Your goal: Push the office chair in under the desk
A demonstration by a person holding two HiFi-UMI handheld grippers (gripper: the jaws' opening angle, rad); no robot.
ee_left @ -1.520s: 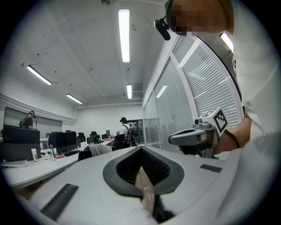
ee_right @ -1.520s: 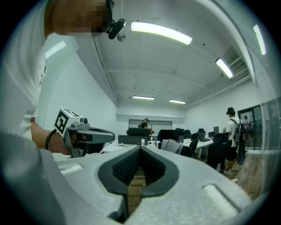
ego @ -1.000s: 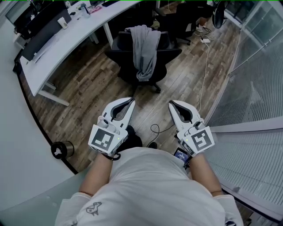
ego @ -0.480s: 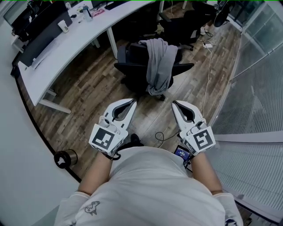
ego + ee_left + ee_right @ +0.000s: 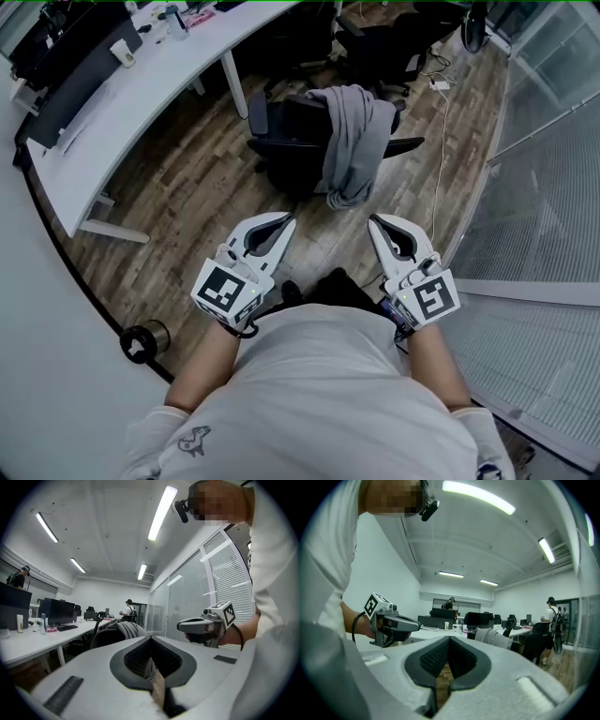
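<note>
A black office chair [image 5: 291, 131] with a grey garment [image 5: 354, 141] draped over its back stands on the wood floor, out from the long white desk [image 5: 141, 89]. In the head view my left gripper [image 5: 286, 222] and right gripper [image 5: 375, 222] are held side by side in front of the person's body, both pointing toward the chair and a short way from it. Both are shut with nothing between the jaws. The draped chair back shows just past the jaws in the left gripper view [image 5: 123, 631] and the right gripper view [image 5: 499, 638].
Monitors [image 5: 70, 56] and small items sit on the desk. A second black chair [image 5: 384, 47] stands farther back. A white cable [image 5: 439, 159] runs along the floor by the glass partition [image 5: 553, 178] at right. A round tape roll [image 5: 142, 342] lies at lower left. People stand far off.
Both grippers and the person have moved closer to the chair, which now sits nearer the gripper tips and farther right in the head view. The jaws stay shut.
</note>
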